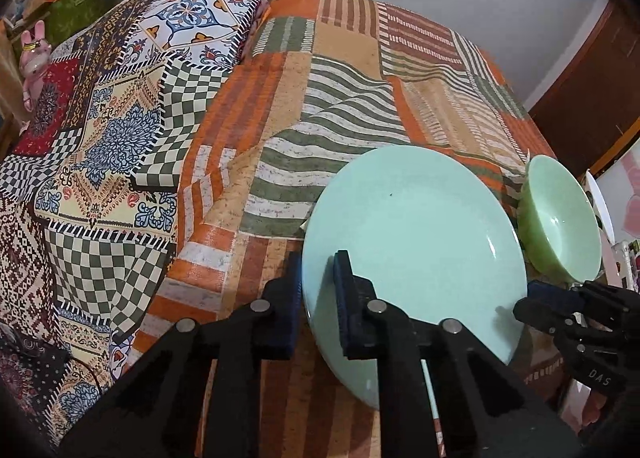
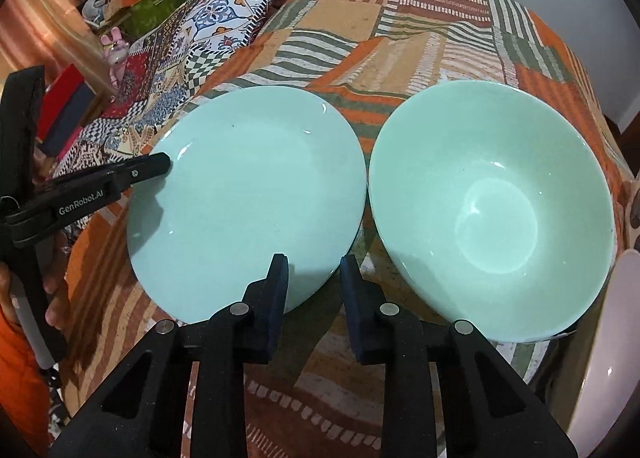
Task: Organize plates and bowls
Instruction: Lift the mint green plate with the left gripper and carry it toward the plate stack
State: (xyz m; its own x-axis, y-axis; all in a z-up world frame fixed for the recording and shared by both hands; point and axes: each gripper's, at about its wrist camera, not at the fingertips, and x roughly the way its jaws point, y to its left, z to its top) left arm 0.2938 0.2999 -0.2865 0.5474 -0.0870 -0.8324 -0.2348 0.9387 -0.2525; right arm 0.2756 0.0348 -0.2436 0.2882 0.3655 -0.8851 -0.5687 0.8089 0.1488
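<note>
The left tongs [image 1: 318, 298] are clenching the plate's [image 1: 416, 226] rim; the right tongs [image 2: 314, 298], nearly shut, are grasping nothing. Thin grip risks slipping against the bowl [image 2: 492, 210] beside.

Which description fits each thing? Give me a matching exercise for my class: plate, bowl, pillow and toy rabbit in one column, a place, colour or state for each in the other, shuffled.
Things:
1. plate
2. bowl
3. pillow
4. toy rabbit

Descriptions:
A. pink, standing beyond the left side of the bedspread
B. deep and empty, just right of the plate
C. shallow, its rim between the fingers of the left gripper
D. blue-and-white tile pattern, lying at the far left

Pairs: 1-C, 2-B, 3-D, 4-A
</note>
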